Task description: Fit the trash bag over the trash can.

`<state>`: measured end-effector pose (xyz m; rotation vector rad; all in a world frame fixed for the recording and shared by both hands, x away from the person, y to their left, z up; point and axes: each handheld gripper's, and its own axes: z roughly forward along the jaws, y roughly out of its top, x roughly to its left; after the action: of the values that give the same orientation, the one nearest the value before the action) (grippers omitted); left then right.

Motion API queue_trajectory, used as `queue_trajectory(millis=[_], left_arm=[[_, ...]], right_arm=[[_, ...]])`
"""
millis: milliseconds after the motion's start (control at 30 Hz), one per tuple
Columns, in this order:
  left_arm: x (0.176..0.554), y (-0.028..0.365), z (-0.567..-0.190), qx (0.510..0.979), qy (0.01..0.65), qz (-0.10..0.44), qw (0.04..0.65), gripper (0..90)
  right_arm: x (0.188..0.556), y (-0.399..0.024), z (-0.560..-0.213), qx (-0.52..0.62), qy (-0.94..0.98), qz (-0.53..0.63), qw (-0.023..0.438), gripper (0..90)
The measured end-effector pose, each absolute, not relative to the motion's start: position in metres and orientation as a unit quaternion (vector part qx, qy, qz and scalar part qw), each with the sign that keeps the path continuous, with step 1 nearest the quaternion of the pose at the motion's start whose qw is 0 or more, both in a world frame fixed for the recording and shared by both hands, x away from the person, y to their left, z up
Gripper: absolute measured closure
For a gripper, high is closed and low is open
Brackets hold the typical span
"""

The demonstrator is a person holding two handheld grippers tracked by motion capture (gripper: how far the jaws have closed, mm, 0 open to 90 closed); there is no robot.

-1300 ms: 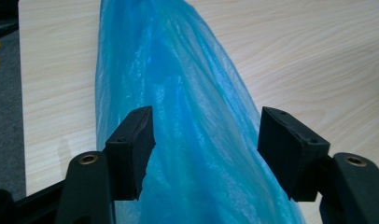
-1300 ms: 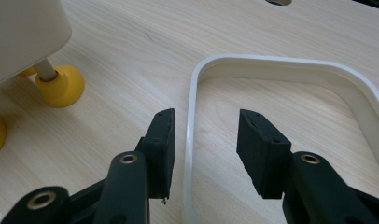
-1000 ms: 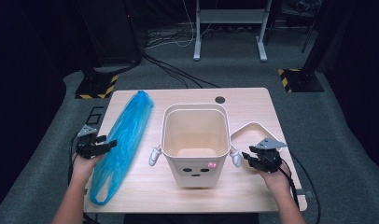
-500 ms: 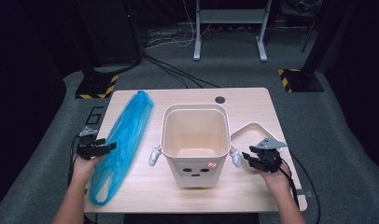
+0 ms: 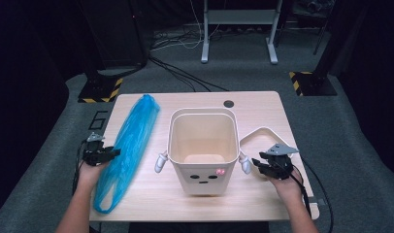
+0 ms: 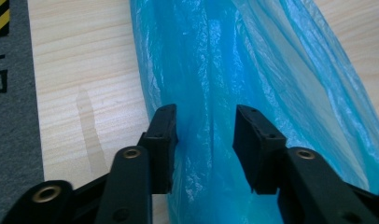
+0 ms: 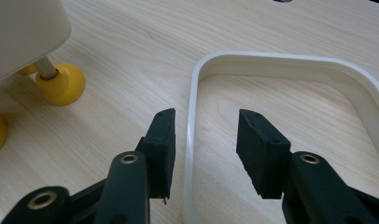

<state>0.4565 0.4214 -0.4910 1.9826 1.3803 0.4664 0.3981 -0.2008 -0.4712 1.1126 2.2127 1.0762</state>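
Standing at the middle of the light wooden table [image 5: 151, 194] is a cream bin [image 5: 203, 145], open at the top and apparently empty, with a simple face printed on its near wall and a small pink mark beside it. Short arms with rounded ends project from both of its sides; in the right gripper view the rounded end [image 7: 61, 84] shows yellow.

Left of the bin a long blue plastic bag [image 5: 129, 148] lies flat, running from the far part of the table to the near edge. The left gripper [image 5: 110, 154] is held at the bag's left margin. In the left gripper view its jaws stand apart with a fold of the bag [image 6: 225, 93] between them; contact with the plastic cannot be confirmed.

Right of the bin a white frame [image 5: 263, 138], a rounded open ring, lies flat on the tabletop. The right gripper [image 5: 263, 167] is held at its near left corner. In the right gripper view the jaws stand apart and straddle the left rail of the frame [image 7: 192, 121], one jaw outside and one inside, neither closed on it.

A dark round grommet [image 5: 228, 104] sits near the far edge. Grey carpet [image 5: 331, 145] surrounds the table.
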Motion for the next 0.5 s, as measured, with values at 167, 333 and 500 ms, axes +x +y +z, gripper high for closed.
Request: queue_trajectory(millis=[167,333,500], left_arm=[[0.457,0.418,-0.493,0.765,0.524,0.175,0.330,72.5],[0.456,0.412,-0.493,0.779,0.511,0.171,0.322,81.5],[0.449,0.408,-0.494,0.786,0.498,0.168,0.325,87.4]], right_arm=[[0.398,-0.200,-0.471,0.401,0.800,0.388,0.219,56.5],[0.398,-0.201,-0.471,0.401,0.800,0.388,0.219,56.7],[0.398,-0.201,-0.471,0.401,0.800,0.388,0.220,56.8]])
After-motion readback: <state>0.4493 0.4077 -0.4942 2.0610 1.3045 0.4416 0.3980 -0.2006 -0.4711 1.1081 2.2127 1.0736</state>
